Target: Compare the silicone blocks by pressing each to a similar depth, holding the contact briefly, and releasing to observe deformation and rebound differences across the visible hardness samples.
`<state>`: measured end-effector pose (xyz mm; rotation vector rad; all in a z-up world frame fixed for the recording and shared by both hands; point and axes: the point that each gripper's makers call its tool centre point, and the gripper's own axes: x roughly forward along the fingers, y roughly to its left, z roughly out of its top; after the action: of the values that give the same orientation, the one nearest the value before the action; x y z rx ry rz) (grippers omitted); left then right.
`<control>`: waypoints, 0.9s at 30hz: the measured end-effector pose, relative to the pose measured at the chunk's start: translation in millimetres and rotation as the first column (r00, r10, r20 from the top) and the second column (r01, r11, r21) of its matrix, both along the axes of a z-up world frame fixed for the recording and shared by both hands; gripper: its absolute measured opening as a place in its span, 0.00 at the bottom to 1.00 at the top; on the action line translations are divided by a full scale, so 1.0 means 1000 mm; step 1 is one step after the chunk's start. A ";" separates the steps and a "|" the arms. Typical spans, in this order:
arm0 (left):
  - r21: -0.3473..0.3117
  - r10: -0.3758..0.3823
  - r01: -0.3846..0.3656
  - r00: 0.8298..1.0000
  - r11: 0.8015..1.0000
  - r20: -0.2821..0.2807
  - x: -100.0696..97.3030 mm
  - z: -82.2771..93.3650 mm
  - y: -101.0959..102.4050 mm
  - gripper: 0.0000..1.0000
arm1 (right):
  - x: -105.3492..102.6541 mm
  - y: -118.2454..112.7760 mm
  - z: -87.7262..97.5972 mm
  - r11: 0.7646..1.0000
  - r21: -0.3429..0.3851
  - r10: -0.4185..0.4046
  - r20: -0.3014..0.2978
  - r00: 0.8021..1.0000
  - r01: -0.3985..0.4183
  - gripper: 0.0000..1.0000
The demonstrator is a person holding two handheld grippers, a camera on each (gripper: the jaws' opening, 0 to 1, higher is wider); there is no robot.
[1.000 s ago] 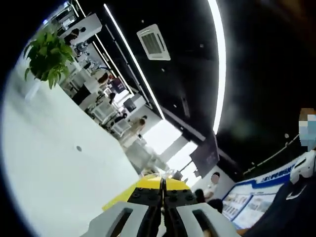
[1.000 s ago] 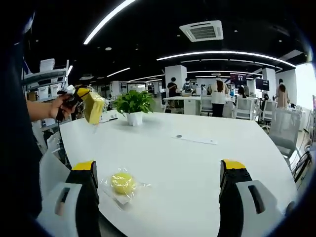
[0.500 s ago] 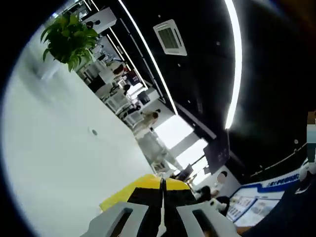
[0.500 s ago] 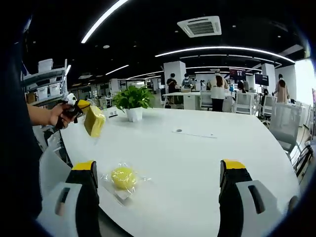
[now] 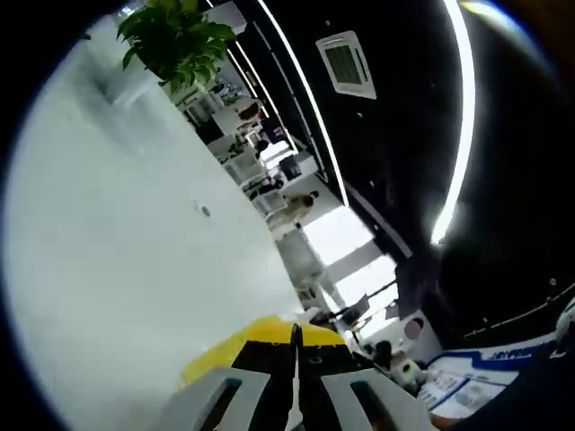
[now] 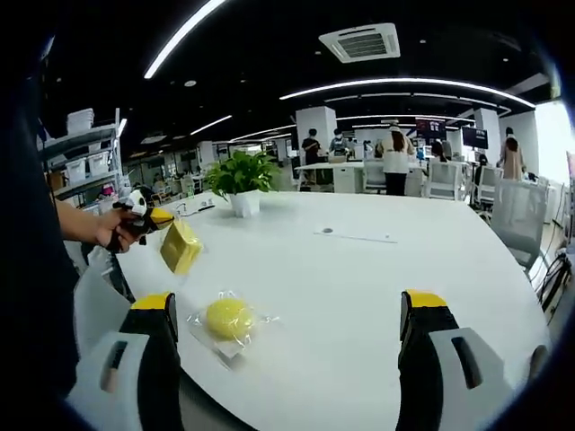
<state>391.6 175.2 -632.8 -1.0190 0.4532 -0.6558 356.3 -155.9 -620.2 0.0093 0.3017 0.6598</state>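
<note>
A yellow silicone block (image 6: 181, 247) hangs above the white worktop (image 6: 359, 287), pinched in our left hand-held gripper (image 6: 151, 218), jaws closed on it. A round yellow block (image 6: 228, 318) in clear wrap lies on the worktop between our right hand-held gripper's (image 6: 286, 337) wide-spread jaws.

Two yellow silicone pieces are in sight: one flat yellow block (image 6: 181, 246) held in the left tool (image 6: 148, 220), and one round yellow block (image 6: 228, 317) in a clear wrapper on the one white bench (image 6: 359, 296). One potted plant (image 6: 241, 184) stands there.
</note>
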 end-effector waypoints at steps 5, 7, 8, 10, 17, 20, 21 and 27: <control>-0.027 0.030 -0.032 0.997 0.999 -0.064 0.001 -0.019 0.004 0.00 | 0.000 -0.001 -0.004 1.000 -0.011 -0.003 -0.013 1.000 0.003 0.97; -0.026 0.036 -0.038 0.996 0.999 -0.079 0.001 -0.024 0.002 0.00 | 0.000 0.000 -0.004 1.000 -0.012 -0.002 -0.012 1.000 0.002 0.97; -0.023 0.038 -0.040 0.996 0.999 -0.084 0.001 -0.026 0.002 0.00 | 0.000 0.001 -0.003 1.000 -0.011 -0.002 -0.010 1.000 0.001 0.97; -0.023 0.042 -0.045 0.994 0.999 -0.102 0.000 -0.030 0.002 0.00 | 0.000 0.002 -0.003 1.000 -0.013 -0.001 -0.014 1.000 0.000 0.97; -0.012 0.060 -0.062 0.988 0.998 -0.141 -0.001 -0.047 0.009 0.00 | -0.002 0.001 -0.006 1.000 -0.015 -0.005 -0.020 1.000 0.005 0.97; -0.021 0.083 -0.088 0.983 0.996 -0.165 0.000 -0.053 0.015 0.00 | -0.003 0.000 -0.011 1.000 -0.018 -0.008 -0.033 0.999 0.007 0.97; -0.019 0.091 -0.096 0.981 0.995 -0.170 0.001 -0.055 0.017 0.00 | -0.004 0.000 -0.013 1.000 -0.016 -0.009 -0.043 0.999 0.009 0.97; 0.054 0.110 -0.101 0.972 0.993 -0.206 0.002 -0.077 0.028 0.00 | -0.005 -0.001 -0.015 1.000 -0.011 -0.018 -0.054 0.998 0.017 0.97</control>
<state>394.0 203.6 -709.6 -1.0678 0.5899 -0.4438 351.0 -157.0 -634.9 0.0199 0.3573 0.6413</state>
